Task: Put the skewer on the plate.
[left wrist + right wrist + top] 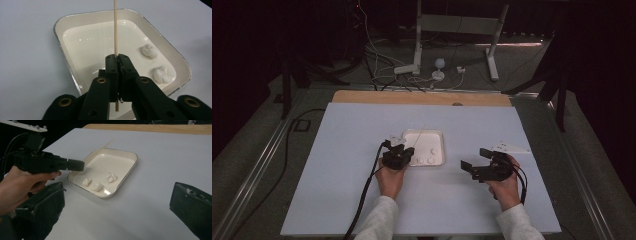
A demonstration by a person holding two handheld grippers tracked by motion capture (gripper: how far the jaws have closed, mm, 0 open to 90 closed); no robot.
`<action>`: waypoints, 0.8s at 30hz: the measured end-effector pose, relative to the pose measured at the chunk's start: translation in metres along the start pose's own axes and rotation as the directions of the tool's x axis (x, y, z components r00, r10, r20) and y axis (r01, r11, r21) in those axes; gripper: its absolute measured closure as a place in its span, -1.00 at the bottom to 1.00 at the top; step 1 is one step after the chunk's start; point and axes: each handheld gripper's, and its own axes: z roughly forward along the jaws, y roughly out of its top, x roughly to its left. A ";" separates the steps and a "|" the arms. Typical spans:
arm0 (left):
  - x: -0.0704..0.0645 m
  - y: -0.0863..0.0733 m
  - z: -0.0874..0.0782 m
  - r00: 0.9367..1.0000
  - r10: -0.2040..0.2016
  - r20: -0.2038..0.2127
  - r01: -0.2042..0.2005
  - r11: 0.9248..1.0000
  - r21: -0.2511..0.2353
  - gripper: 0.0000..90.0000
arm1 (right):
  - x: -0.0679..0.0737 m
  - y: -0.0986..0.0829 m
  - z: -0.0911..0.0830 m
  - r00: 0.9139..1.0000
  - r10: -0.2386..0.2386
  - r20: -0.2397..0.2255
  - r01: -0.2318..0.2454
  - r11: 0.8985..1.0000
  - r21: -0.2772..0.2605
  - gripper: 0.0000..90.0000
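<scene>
Left gripper view: left gripper (117, 58) is clenched on a thin wooden skewer (115, 27) held over the white tray (62, 30), whose lumps (163, 74) lie unpierced. Right gripper (117, 205) hangs with jaws wide apart, holding nothing. Judged step: skewering about to begin; next move calls for aiming the tip at one lump.

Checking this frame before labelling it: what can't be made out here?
- Skewer: its tip is cut off by the top edge of the left gripper view; blurred in the right gripper view.
- White lumps in the tray: three, too small to identify.
- Third lump: hidden behind the left gripper in its own view.
</scene>
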 end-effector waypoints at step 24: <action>0.021 0.015 -0.070 0.993 0.012 0.121 0.012 0.981 -0.193 -0.78 | 0.003 -0.004 -0.003 1.000 -0.028 0.012 0.028 1.000 -0.010 -1.00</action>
